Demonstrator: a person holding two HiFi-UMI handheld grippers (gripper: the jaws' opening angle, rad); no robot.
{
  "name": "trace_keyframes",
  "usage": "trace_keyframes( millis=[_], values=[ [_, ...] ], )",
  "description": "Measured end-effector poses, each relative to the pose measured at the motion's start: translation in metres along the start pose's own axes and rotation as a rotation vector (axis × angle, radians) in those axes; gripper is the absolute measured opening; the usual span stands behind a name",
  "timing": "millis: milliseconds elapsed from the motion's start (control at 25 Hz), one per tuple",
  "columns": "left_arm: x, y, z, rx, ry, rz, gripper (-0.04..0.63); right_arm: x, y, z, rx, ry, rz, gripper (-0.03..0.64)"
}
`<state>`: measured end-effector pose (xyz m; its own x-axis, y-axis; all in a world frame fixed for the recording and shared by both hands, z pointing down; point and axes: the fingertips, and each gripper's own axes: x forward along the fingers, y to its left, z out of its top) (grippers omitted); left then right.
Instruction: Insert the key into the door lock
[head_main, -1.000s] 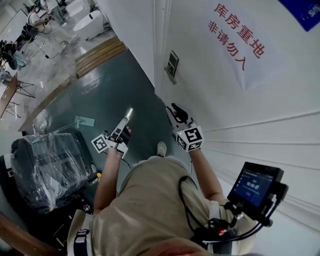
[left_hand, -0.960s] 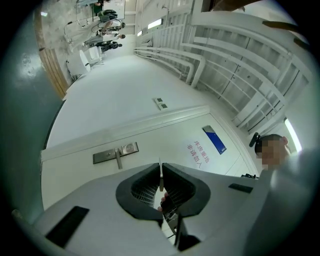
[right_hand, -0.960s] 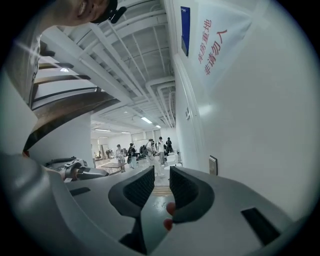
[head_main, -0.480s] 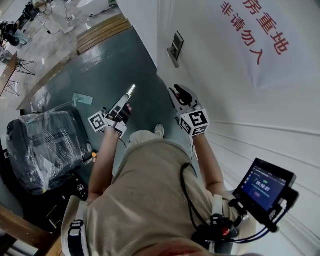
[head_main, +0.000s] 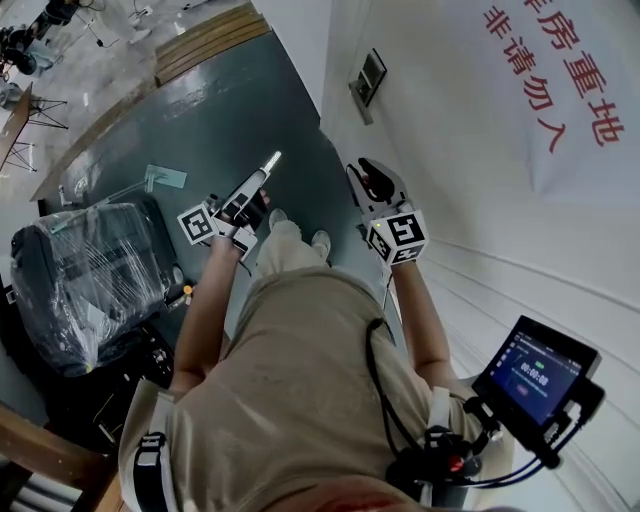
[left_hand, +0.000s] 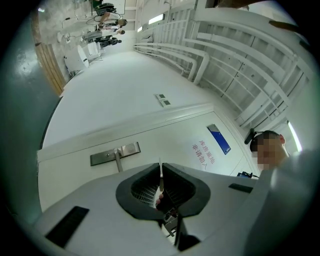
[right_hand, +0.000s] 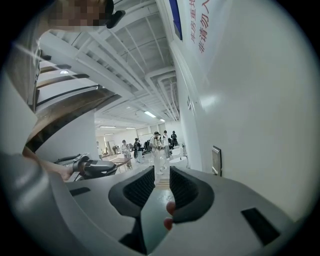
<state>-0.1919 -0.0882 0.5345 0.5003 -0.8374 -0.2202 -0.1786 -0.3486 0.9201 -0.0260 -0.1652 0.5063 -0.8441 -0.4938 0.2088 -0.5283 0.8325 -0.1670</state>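
My left gripper (left_hand: 161, 167) is shut on a thin metal key (left_hand: 160, 176) that stands edge-on between the jaws. Beyond it, on the white door (left_hand: 165, 145), is the metal lock plate with its lever handle (left_hand: 115, 153), a gap away from the key tip. In the head view the left gripper (head_main: 268, 163) points away from me with the silvery key (head_main: 271, 159) at its tip. My right gripper (head_main: 366, 178) hangs close to the door; in its own view the right gripper (right_hand: 161, 175) stands open with nothing between the pads. The lock does not show in the head view.
A small wall panel (head_main: 368, 77) sits left of the door frame. A sign with red characters (head_main: 590, 90) hangs on the door, a blue plate (left_hand: 218, 138) beside it. A plastic-wrapped black chair (head_main: 80, 290) stands at my left. A screen (head_main: 535, 375) hangs at my right hip. People stand far down the hall (right_hand: 155, 142).
Both grippers have moved a little forward alongside the door, and one of my legs has stepped forward. The left gripper still holds the key; the right jaws are unchanged.
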Motion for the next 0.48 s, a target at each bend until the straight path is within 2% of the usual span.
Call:
trace_keyframes(
  millis=[240, 480],
  values=[
    [0.005, 0.001, 0.032, -0.026, 0.025, -0.027, 0.035, 0.032, 0.010, 0.020, 0.026, -0.002, -0.001, 0.103],
    [0.016, 0.000, 0.060, -0.034, 0.108, -0.075, 0.034, 0.087, 0.041, 0.025, 0.108, 0.064, 0.160, 0.103]
  ],
)
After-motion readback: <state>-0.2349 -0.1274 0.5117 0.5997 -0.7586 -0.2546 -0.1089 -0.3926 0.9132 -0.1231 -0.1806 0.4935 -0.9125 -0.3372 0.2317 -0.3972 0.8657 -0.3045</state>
